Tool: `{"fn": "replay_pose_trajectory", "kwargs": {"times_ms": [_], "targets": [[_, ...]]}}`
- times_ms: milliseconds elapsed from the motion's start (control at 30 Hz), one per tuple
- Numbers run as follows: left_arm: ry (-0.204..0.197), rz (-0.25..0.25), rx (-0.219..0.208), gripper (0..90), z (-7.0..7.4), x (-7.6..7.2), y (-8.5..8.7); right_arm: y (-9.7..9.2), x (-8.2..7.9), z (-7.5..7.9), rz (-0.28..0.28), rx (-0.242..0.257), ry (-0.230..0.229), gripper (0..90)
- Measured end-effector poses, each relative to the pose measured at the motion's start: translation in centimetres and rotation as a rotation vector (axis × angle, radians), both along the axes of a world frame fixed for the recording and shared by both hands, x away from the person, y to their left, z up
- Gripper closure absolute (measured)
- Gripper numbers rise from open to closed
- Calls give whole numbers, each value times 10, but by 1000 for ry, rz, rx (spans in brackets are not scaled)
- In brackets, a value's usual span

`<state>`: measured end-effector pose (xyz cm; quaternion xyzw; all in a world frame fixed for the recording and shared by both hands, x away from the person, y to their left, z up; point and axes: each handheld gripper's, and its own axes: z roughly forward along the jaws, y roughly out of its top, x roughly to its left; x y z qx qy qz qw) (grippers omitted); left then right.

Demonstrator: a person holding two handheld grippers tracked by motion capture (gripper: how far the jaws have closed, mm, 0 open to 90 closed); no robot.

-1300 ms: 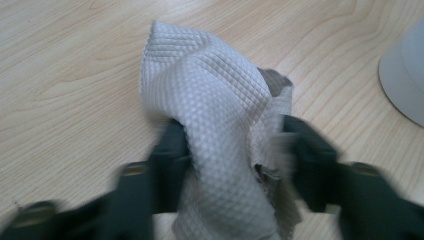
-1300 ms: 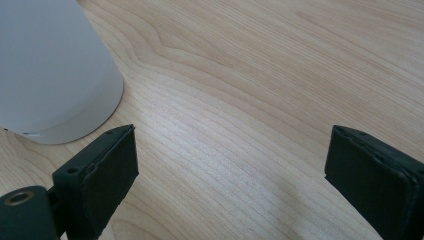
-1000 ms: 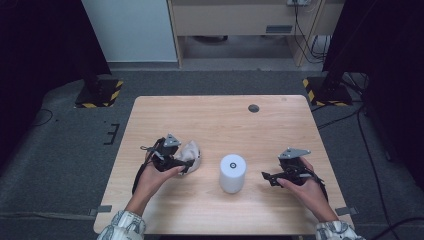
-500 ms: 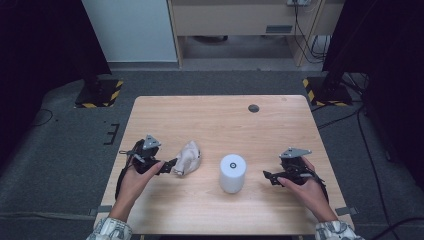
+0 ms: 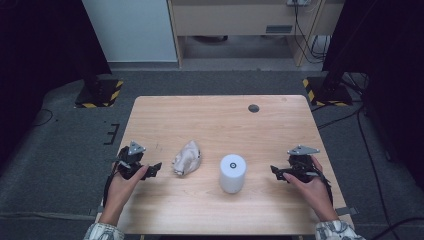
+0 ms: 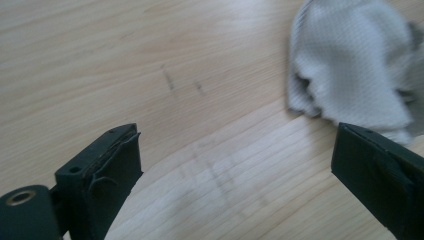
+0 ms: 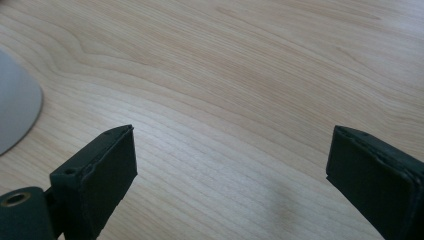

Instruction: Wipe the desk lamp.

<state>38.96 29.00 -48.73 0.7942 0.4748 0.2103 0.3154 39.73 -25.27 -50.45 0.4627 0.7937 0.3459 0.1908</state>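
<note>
On the bench [image 5: 215, 125], a crumpled grey cloth [image 5: 186, 158] lies just beside the left tongs [image 5: 154, 169], jaws apart and empty. Right tongs [image 5: 276, 172], also apart, sit near a white cylinder [image 5: 233, 172].

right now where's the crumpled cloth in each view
high view: the crumpled cloth lies left of centre on the wooden table, between the left gripper and the white cylinder.
left gripper view: the cloth is at upper right, just beyond the right jaw.
right gripper view: not in it.
shared landmark: the table's pale wood grain.
</note>
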Motion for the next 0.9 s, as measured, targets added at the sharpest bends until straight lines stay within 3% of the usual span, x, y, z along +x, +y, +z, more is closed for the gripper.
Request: {"fn": "replay_pose_trajectory", "kwargs": {"times_ms": [167,367,500,600,767,900], "targets": [[28,20,8,63,-11,0,5,-4,2,-4,-20,-12,11,66],[55,-1,12,60,-21,-3,2,-9,6,-9,-36,-23,26,66],[73,-17,-10,58,-26,-2,-2,-15,11,-14,-80,-43,26,70],[93,-32,17,55,-32,-1,-7,-21,15,-17,-116,-43,40,72],[104,-41,33,54,-39,0,-10,-26,18,-21,-150,-36,46,73],[99,-44,20,33,-41,-1,-10,-25,20,-24,-158,-45,56,70]]}}
